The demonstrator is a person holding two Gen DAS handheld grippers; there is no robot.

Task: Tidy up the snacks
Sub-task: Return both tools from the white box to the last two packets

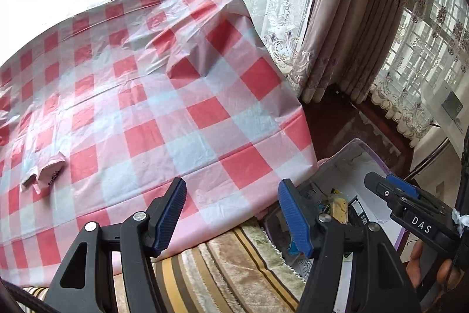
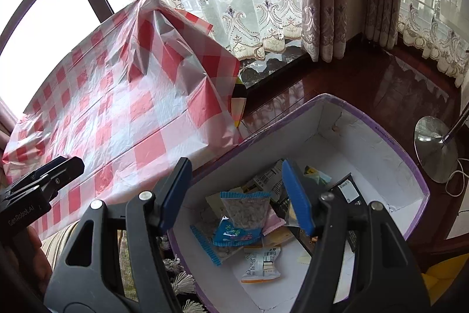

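**Two empty grippers, one over the cloth, one over the snack box**

Two grippers are in view, both with jaws spread wide and nothing between the blue pads. The left gripper (image 1: 231, 213) hangs above the near edge of the red-and-white checked tablecloth (image 1: 164, 96), which is creased and humped toward 12 o'clock. One pink snack packet (image 1: 48, 173) lies alone on the cloth at about 9 o'clock from that gripper, well apart from it. Below the cloth edge, at 6 o'clock, a striped plush cover (image 1: 234, 269) shows.

The right gripper (image 2: 237, 192) hovers released over the purple-rimmed white box (image 2: 366, 143), which sits just beside the table at its 4 o'clock side. Inside the box lies a loose pile of snacks: a blue-edged clear packet (image 2: 239, 222) directly between the fingers, a white-and-orange wrapper (image 2: 262, 264) at 6 o'clock from it, and dark packets (image 2: 346, 189) toward 2 o'clock. A lamp base (image 2: 435, 147) stands on the dark floor at 3 o'clock of the box. Lace curtains (image 2: 258, 5) hang behind.
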